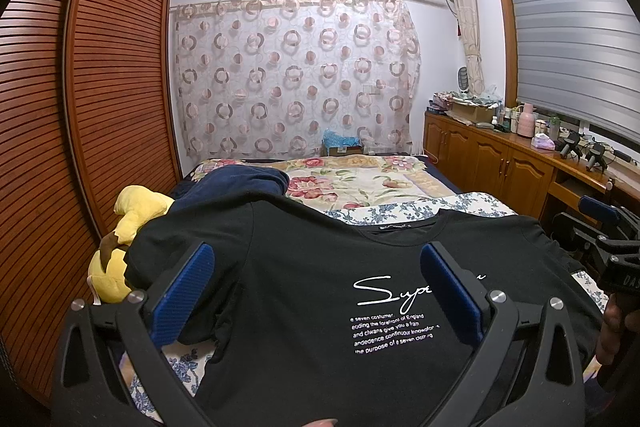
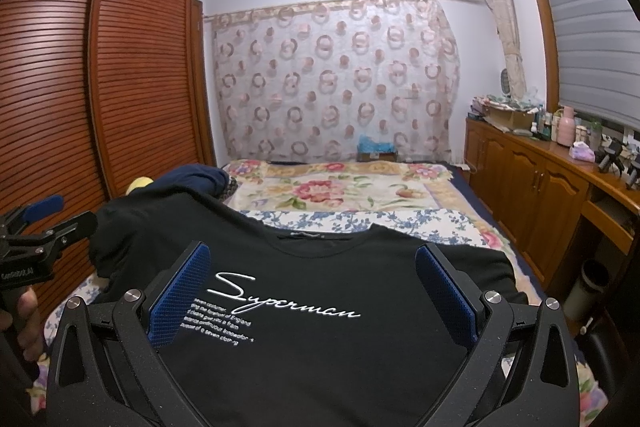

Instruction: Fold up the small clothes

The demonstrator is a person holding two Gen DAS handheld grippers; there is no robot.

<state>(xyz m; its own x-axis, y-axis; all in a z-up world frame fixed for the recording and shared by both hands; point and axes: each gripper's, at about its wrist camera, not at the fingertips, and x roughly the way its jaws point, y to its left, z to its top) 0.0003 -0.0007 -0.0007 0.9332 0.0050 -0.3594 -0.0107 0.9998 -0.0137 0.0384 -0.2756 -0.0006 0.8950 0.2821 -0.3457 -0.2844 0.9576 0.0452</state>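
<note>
Shirt: your black cotton T-shirt with white "Superman" script [image 2: 304, 311] lies spread front-up on the bed with the blue-flowered sheet [image 2: 400, 221], neckline pointing away from you toward the far wall.
Left tool: your left tool [image 1: 316, 291] hangs over the shirt's left half with its blue-padded fingers [image 1: 184, 295] spread wide, nothing between them; the sleeve on that side shows just under the left finger.
Right tool: your right tool [image 2: 312, 291] is over the shirt's printed chest, fingers [image 2: 446, 297] equally far apart and holding nothing. Whether either tool touches the cloth, you cannot tell from these views.
Beside the shirt: a yellow plush toy [image 1: 132, 215] sits just off the shirt's left shoulder, with a navy blue bundle of fabric [image 1: 240, 181] beyond it.
Beyond the shirt: a cream blanket with red flowers [image 2: 340, 191] covers the bed past the neckline.
Right of the shirt: a long wooden cabinet [image 2: 532, 179] runs along the bed's side.
</note>
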